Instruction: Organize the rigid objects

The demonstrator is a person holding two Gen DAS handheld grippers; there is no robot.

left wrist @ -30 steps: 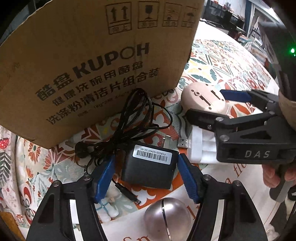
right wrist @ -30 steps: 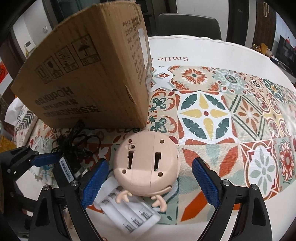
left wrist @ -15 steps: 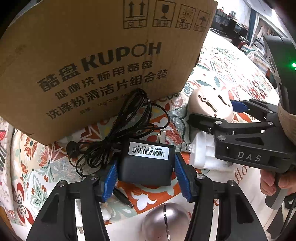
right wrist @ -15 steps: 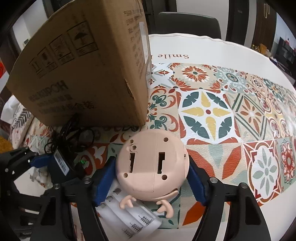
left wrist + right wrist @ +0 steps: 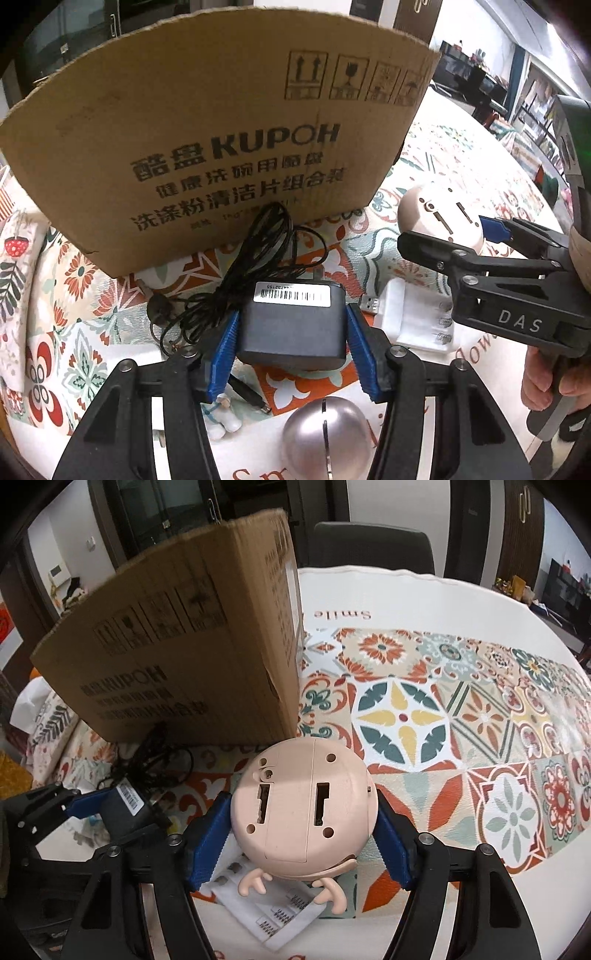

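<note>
left gripper (image 5: pixel 291 347): now clamped on black adapter (image 5: pixel 295 325), lifting | right gripper (image 5: pixel 301 843): now clamped on pink toy (image 5: pixel 303 801) | both look ready for cardboard box (image 5: pixel 207 147)

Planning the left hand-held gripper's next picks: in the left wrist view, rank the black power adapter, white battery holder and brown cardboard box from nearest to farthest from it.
1. Black power adapter: between the left hand-held gripper's blue pads, which are closing on it.
2. White battery holder: just right, on the table.
3. Brown cardboard box: farthest, standing behind the adapter.
</note>
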